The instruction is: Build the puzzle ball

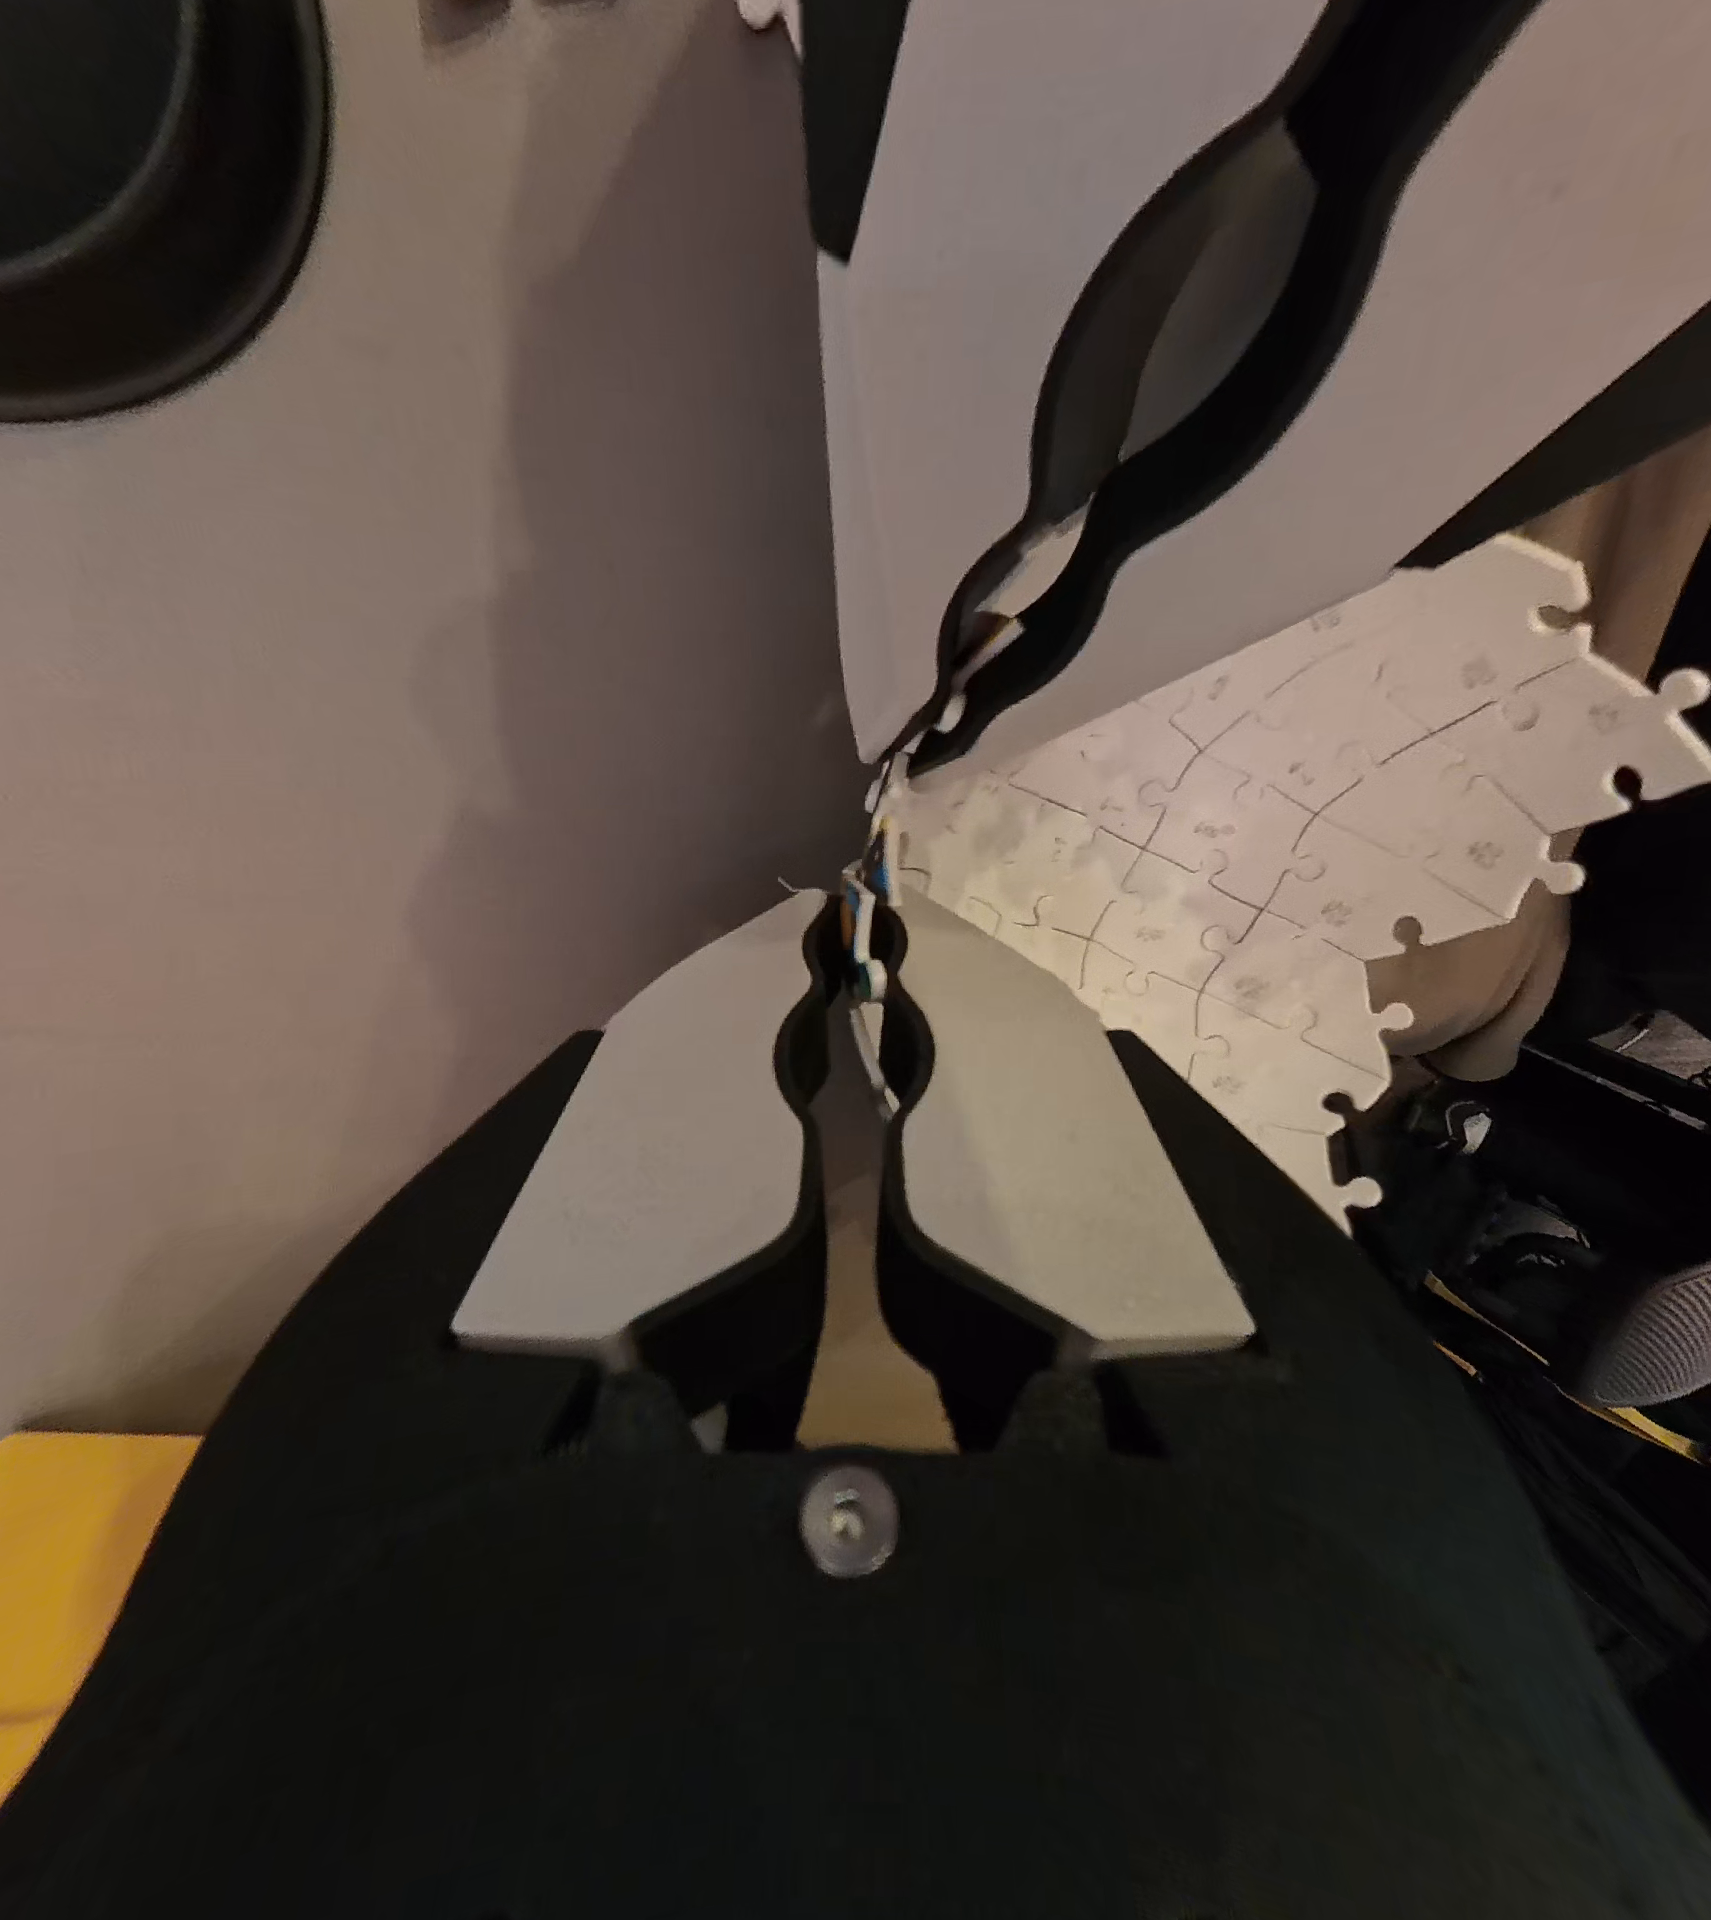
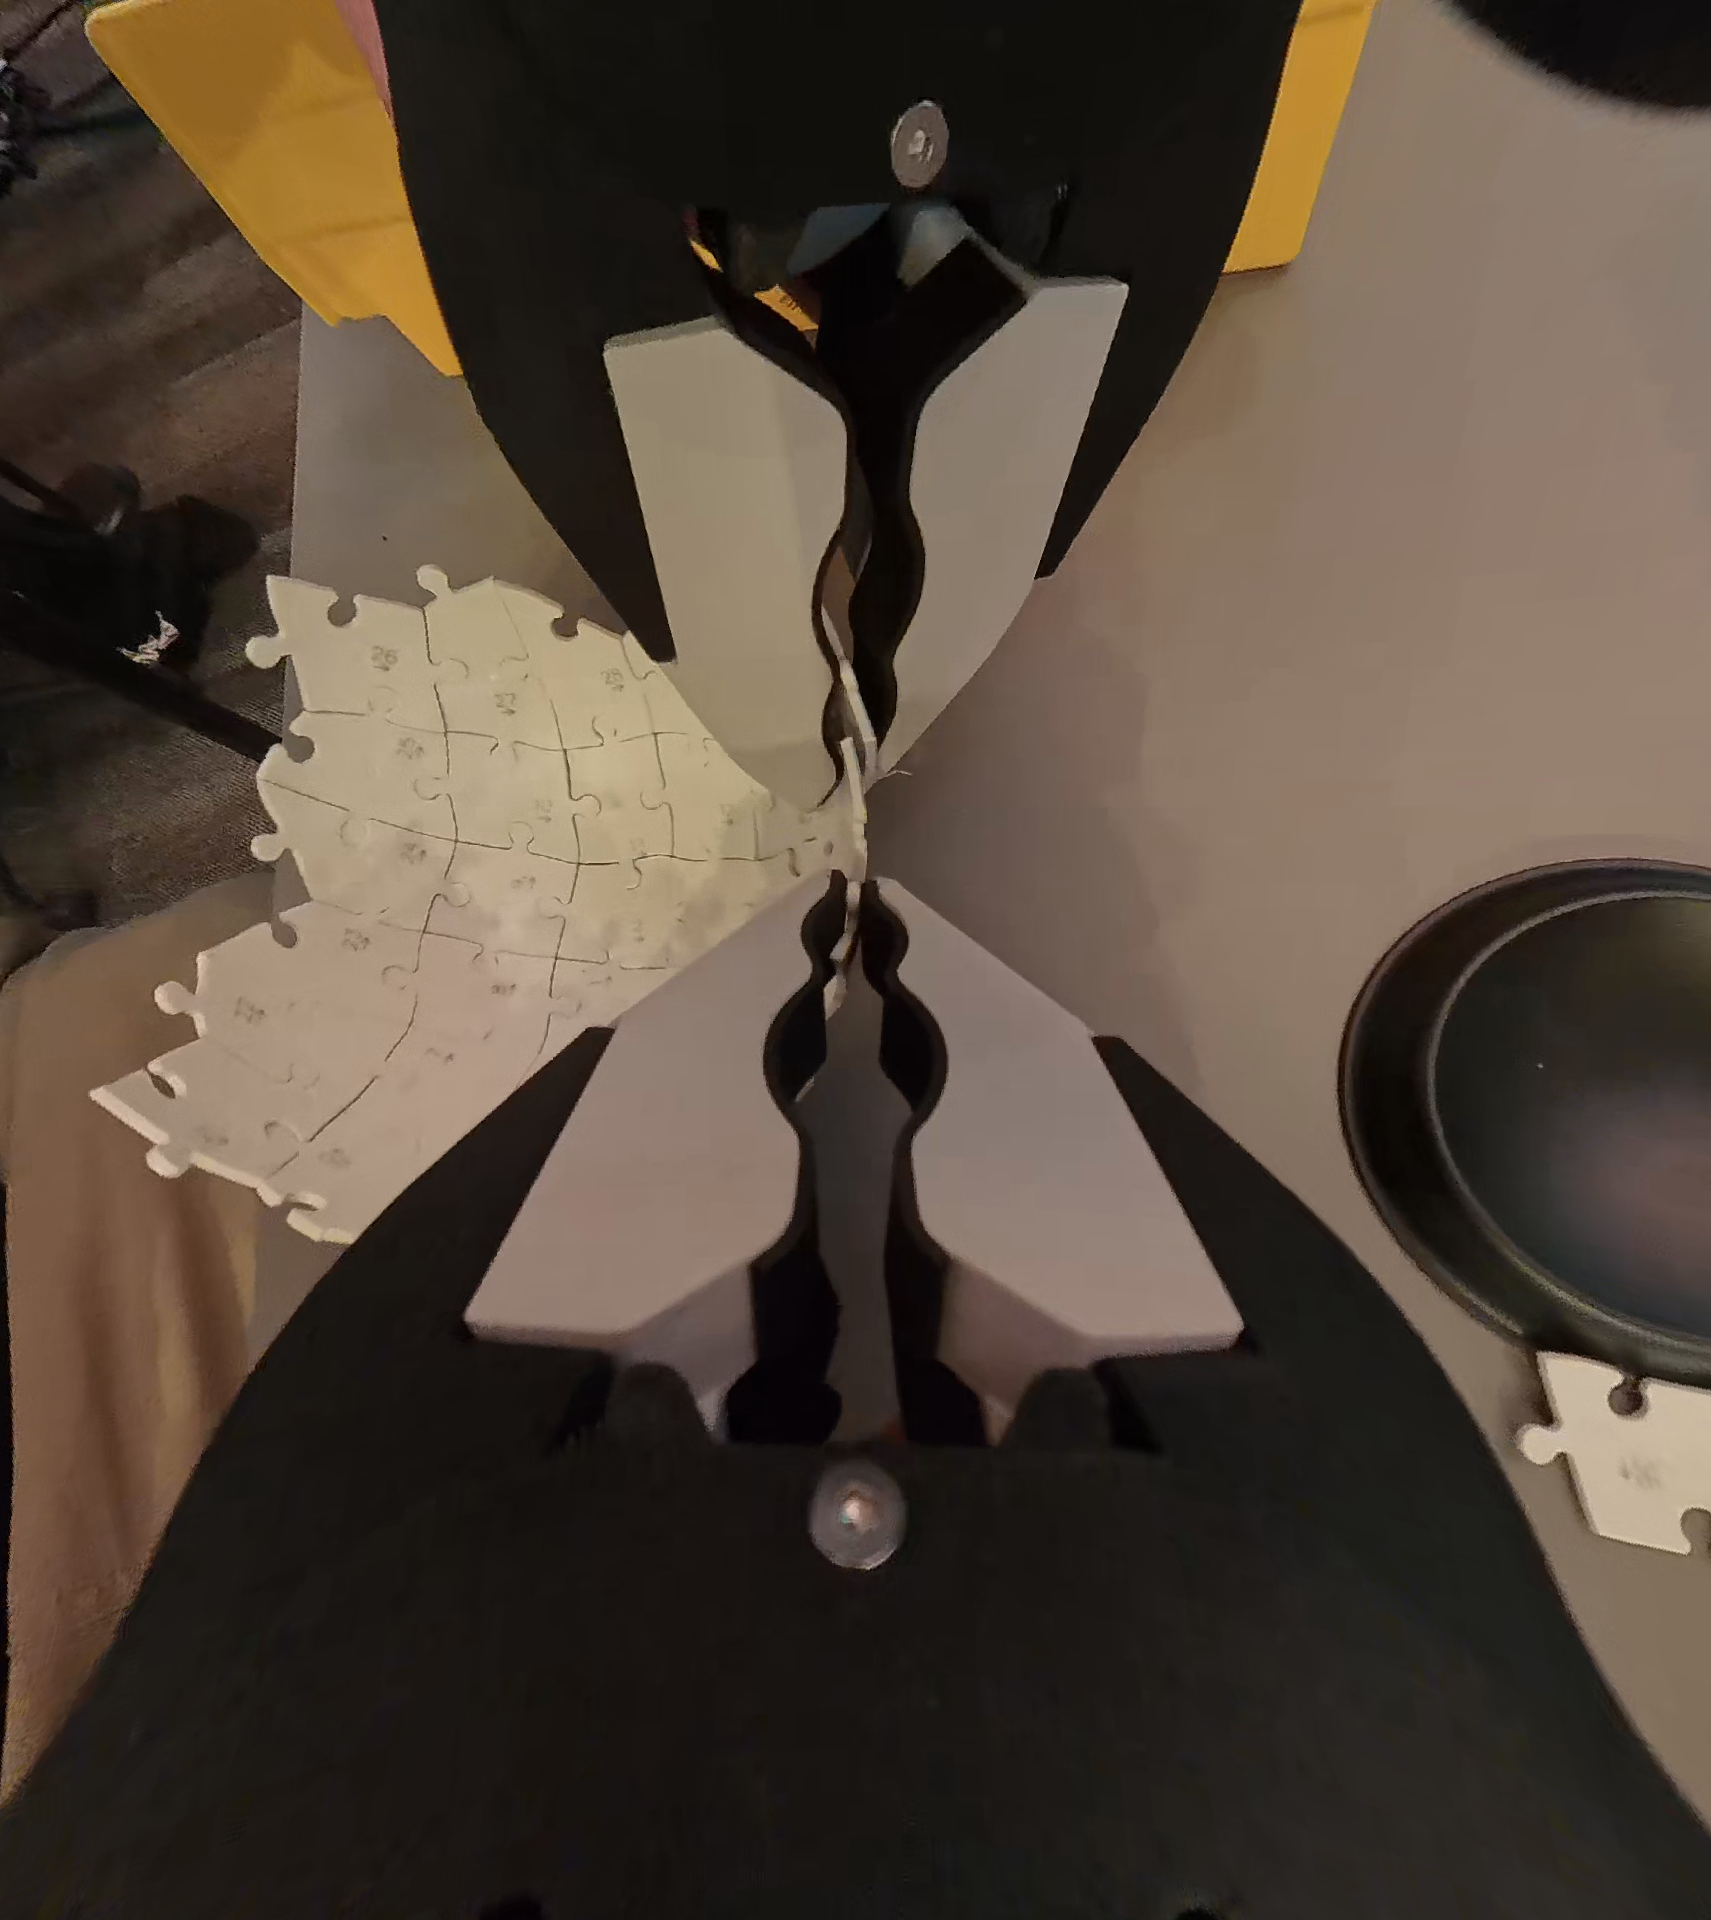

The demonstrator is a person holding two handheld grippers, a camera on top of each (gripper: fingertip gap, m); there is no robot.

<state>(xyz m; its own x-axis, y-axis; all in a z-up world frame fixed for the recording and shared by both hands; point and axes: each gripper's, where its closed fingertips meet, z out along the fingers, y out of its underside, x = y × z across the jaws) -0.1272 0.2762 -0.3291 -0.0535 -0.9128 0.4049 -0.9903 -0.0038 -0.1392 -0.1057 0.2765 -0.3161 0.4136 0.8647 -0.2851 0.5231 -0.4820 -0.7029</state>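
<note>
A curved white sheet of joined puzzle pieces (image 2: 477, 831) is held edge-on above the grey tabletop (image 2: 1350, 623), its rim pinched by the closed left gripper (image 1: 856, 961) and the closed right gripper (image 2: 846, 940). A black round bowl (image 2: 1599, 1122) and loose white pieces (image 2: 1661, 1475) are seen nearby.

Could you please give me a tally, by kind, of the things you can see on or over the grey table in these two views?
Hand-held grippers: 2, left hand-held gripper and right hand-held gripper
Assembled puzzle sheet: 1
Loose joined puzzle pieces: 1 group
Black bowls: at least 1
Yellow box: 1
Total: 6
</note>
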